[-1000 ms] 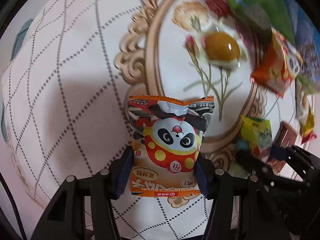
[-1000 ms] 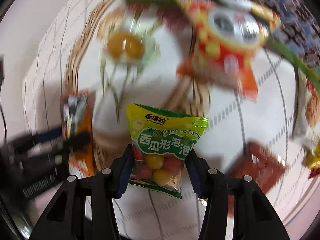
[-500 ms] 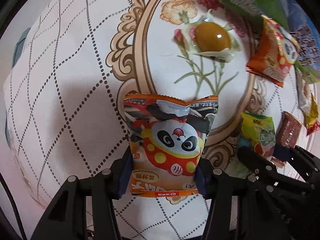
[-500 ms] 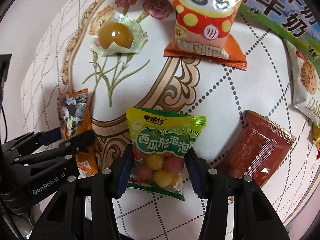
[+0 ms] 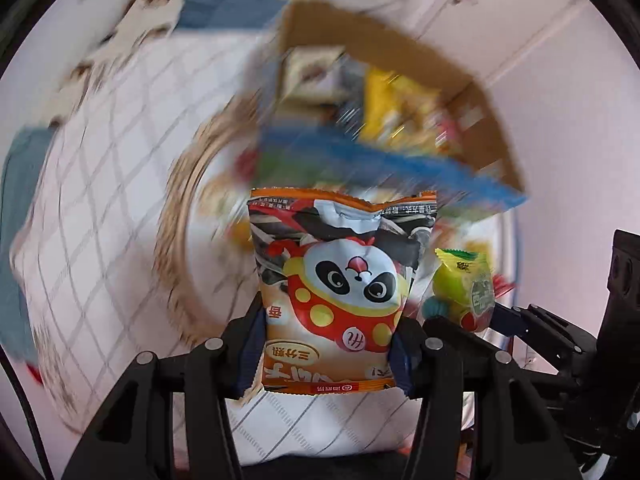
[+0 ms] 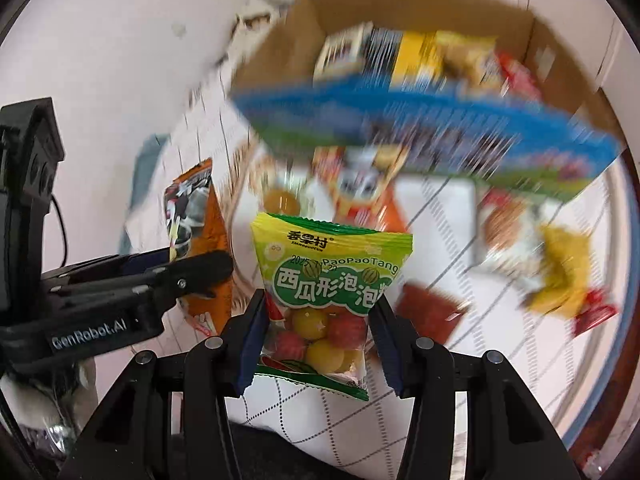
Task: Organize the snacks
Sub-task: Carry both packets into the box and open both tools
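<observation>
My left claw (image 5: pixel 326 346) is closed on the lower part of the orange panda snack bag (image 5: pixel 340 288), which stands upright between its fingers. My right claw (image 6: pixel 318 340) is closed in the same way on the green candy bag (image 6: pixel 328 292). Ahead of both claws, beyond a blurred blue and green package (image 6: pixel 440 136), I see an open cardboard box (image 6: pixel 560 52) with snacks inside, and more snacks (image 6: pixel 556 268) lie on the tablecloth (image 6: pixel 440 200) in front of the right claw.

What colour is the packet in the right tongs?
Green and yellow packet, clearest in the right wrist view.
</observation>
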Action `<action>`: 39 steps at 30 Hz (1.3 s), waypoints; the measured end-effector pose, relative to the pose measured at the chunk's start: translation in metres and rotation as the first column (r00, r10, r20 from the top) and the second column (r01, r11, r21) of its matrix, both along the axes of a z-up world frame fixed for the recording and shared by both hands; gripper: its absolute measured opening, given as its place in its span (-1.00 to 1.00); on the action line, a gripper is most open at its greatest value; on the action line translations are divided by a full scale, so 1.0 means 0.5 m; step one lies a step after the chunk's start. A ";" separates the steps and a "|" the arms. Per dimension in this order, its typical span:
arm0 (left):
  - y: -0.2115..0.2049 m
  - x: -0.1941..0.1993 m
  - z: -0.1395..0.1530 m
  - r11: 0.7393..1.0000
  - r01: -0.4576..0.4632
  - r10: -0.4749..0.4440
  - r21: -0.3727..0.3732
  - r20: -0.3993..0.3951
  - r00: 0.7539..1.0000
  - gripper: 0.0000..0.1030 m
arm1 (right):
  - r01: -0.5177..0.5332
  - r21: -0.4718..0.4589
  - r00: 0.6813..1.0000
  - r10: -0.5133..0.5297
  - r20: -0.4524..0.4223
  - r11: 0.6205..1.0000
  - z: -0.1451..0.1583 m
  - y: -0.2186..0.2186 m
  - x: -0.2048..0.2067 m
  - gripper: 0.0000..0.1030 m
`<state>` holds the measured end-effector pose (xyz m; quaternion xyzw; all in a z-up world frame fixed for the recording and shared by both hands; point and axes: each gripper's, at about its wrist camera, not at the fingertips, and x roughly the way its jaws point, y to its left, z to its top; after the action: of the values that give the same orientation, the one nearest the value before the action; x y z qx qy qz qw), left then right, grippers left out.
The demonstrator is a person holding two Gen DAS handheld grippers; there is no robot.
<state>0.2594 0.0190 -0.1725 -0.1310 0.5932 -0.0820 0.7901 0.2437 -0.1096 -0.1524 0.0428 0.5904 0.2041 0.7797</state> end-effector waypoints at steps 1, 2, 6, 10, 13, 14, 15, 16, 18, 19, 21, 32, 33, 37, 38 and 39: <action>-0.013 0.021 0.020 1.000 0.011 -0.011 -0.004 0.018 1.000 -0.02 | 0.014 0.005 1.000 -0.014 0.024 1.000 0.028 -0.020 0.017 0.01; -0.027 0.048 0.038 1.000 0.020 -0.020 -0.003 0.033 0.999 -0.02 | 0.026 0.007 0.999 -0.026 0.046 1.000 0.049 -0.037 0.031 0.01; -0.073 0.165 0.041 0.999 0.047 -0.046 -0.026 0.038 0.998 -0.02 | 0.091 -0.029 0.988 -0.086 0.131 0.995 0.098 -0.094 0.126 0.01; -0.145 0.290 0.018 0.996 0.086 -0.087 0.030 0.005 0.996 -0.02 | 0.142 -0.068 0.982 -0.132 0.137 0.988 0.106 -0.158 0.230 0.02; -0.176 0.369 -0.031 0.996 0.089 -0.089 0.009 -0.063 0.994 -0.02 | 0.168 -0.088 0.982 -0.159 0.101 0.982 0.074 -0.197 0.300 0.02; -0.185 0.385 -0.050 0.996 0.093 -0.092 0.009 -0.084 0.992 -0.02 | 0.173 -0.093 0.982 -0.165 0.087 0.981 0.063 -0.205 0.317 0.02; -0.200 0.407 -0.069 0.995 0.098 -0.097 0.003 -0.113 0.989 -0.02 | 0.177 -0.094 0.983 -0.171 0.073 0.980 0.052 -0.214 0.333 0.02; -0.208 0.421 -0.082 0.995 0.104 -0.103 0.002 -0.132 0.986 -0.02 | 0.175 -0.095 0.984 -0.170 0.054 0.980 0.039 -0.219 0.348 0.02; -0.226 0.447 -0.109 0.993 0.115 -0.114 -0.010 -0.181 0.977 -0.02 | 0.163 -0.107 0.987 -0.161 0.023 0.981 0.016 -0.226 0.369 0.02; -0.234 0.454 -0.123 0.993 0.115 -0.116 -0.019 -0.203 0.972 -0.02 | 0.155 -0.117 0.988 -0.156 0.007 0.981 0.007 -0.228 0.369 0.02; -0.247 0.471 -0.147 0.993 0.116 -0.119 -0.027 -0.244 0.962 -0.02 | 0.143 -0.139 0.989 -0.147 -0.018 0.980 -0.016 -0.233 0.385 0.02; -0.268 0.458 -0.208 0.993 0.112 -0.112 -0.020 -0.357 0.927 0.52 | 0.050 -0.212 0.990 -0.077 -0.122 0.976 -0.093 -0.214 0.403 0.50; -0.262 0.455 -0.201 0.994 0.106 -0.105 -0.014 -0.341 0.934 0.70 | 0.049 -0.207 0.988 -0.078 -0.130 0.977 -0.093 -0.211 0.403 0.62; -0.249 0.445 -0.173 0.994 0.111 -0.107 -0.005 -0.314 0.943 0.83 | 0.053 -0.212 0.988 -0.082 -0.129 0.976 -0.079 -0.196 0.401 0.83; -0.247 0.439 -0.163 0.993 0.115 -0.106 0.011 -0.300 0.948 0.83 | 0.056 -0.226 0.989 -0.085 -0.122 0.973 -0.075 -0.193 0.401 0.83; -0.249 0.435 -0.146 0.993 0.119 -0.108 0.023 -0.277 0.955 0.83 | 0.061 -0.232 0.989 -0.090 -0.114 0.971 -0.072 -0.191 0.401 0.83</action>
<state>0.4767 -0.1056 -0.2455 -0.0913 0.7052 -0.0964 0.6965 0.4443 -0.2051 -0.1886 -0.0116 0.6551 0.1021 0.7485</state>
